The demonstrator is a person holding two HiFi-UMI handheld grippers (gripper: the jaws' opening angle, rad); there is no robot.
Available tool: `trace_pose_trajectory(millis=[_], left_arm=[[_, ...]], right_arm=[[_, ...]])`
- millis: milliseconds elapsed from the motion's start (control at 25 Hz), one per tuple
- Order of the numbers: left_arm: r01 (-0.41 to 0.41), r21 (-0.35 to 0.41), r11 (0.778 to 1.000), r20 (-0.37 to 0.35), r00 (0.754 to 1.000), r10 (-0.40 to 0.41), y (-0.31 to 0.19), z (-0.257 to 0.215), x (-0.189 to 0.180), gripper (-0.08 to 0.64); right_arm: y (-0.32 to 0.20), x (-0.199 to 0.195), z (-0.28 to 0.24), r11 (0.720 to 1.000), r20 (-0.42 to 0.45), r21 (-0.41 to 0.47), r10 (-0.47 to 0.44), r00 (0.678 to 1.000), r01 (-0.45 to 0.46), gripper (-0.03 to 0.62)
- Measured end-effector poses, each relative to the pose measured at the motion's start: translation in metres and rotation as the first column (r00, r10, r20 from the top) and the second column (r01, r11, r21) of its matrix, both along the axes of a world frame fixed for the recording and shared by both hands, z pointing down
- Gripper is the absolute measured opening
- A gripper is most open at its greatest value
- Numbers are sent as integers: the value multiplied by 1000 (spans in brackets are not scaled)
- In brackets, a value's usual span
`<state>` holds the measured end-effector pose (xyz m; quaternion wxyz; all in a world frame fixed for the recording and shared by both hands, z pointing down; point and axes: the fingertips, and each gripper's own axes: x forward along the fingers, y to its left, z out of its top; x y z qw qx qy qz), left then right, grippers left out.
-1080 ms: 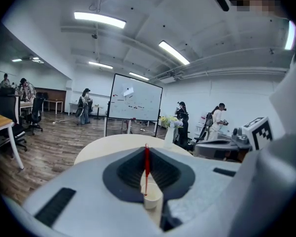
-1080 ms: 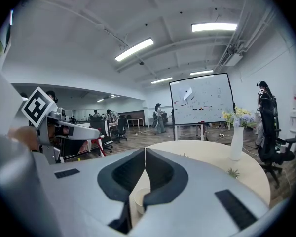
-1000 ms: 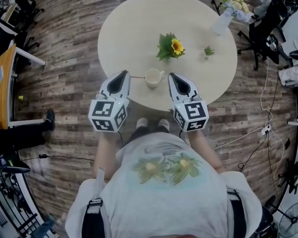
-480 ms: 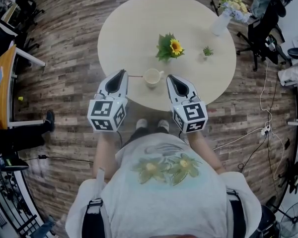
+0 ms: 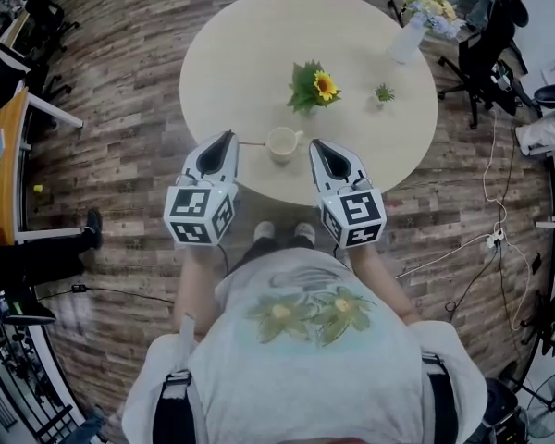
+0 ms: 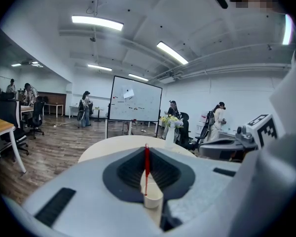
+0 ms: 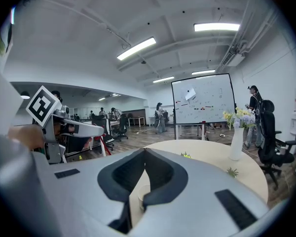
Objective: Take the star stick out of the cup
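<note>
Nearest the person, the 2 grippers are held side by side above the near edge of the round worktop, each pointing away from the body. The left gripper has its jaws pressed together on the thin red star stick, pinching it at their tips. In the head view the stick runs level from those tips toward the cup, and its far end reaches the cup's left rim; whether that end sits inside the cup or only at its edge cannot be told, and the star itself is too small to make out. The right gripper has its jaws closed with nothing between them; it hangs just right of the cup, apart from it. The cream cup stands upright near the worktop's near edge, between the 2 grippers, its handle turned to the right. Farther in, a potted sunflower plant stands near the worktop's middle; a small green plant stands to its right, apart from it; a white vase of pale flowers stands at the far right edge. Beyond the worktop lie a wood-plank floor, a whiteboard on legs, and several people standing or seated.
</note>
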<state>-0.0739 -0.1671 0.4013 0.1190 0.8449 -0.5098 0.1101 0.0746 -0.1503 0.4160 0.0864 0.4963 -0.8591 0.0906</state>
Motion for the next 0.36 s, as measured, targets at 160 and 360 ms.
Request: trace_pose_trajectory(millis=[160,360], left_arm=[[-7,2,1000,-8,1000,7,1,-2,0,20],[-13,2,1000,-10,1000,13,0,-1,1,20]], right_arm=[[3,0,0,1000,-2,0,7,1000,-7,17],[3,0,1,1000,-4,-3,10,1000,-10,17]])
